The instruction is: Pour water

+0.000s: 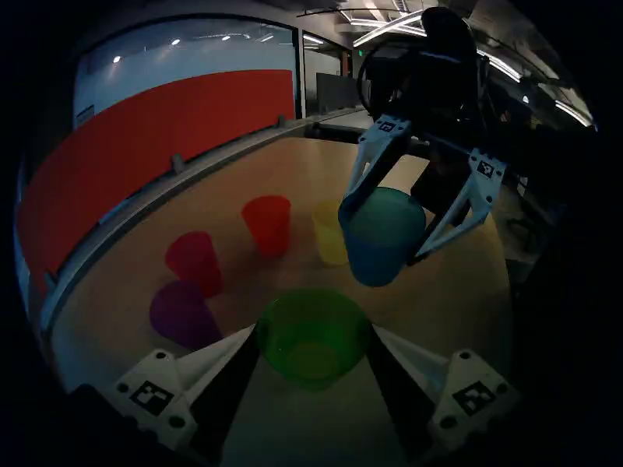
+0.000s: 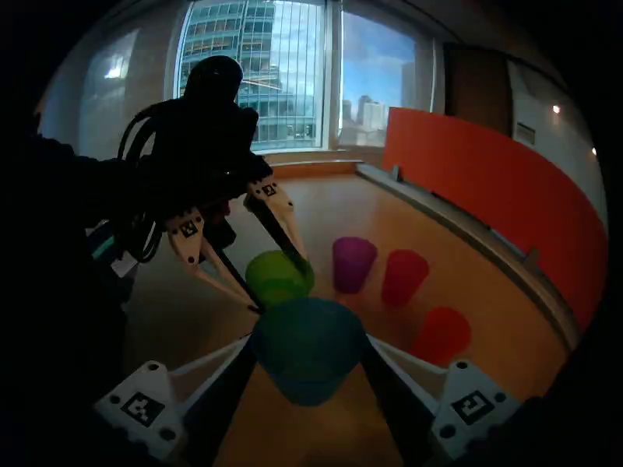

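Green cup (image 1: 313, 350) nearest, clamped between fingers of left gripper (image 1: 313, 331), low over wooden table (image 1: 436, 303). Beyond it on table, left to right: purple cup (image 1: 183, 311), pink cup (image 1: 195, 261), red cup (image 1: 267, 224), yellow cup (image 1: 329, 232). Farther right, right gripper (image 1: 381, 233) clamped on blue cup (image 1: 381, 257), held clear of table, just beyond green cup. Water inside either cup: cannot tell.

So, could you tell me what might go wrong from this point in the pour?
1. The blue cup in the right tongs and the green cup in the left tongs are apart; a tilt now might spill onto the table.
2. Tapered cups could slip between the tongs when tipped.
3. The red cup, yellow cup, pink cup and purple cup stand close; a swing may knock them.
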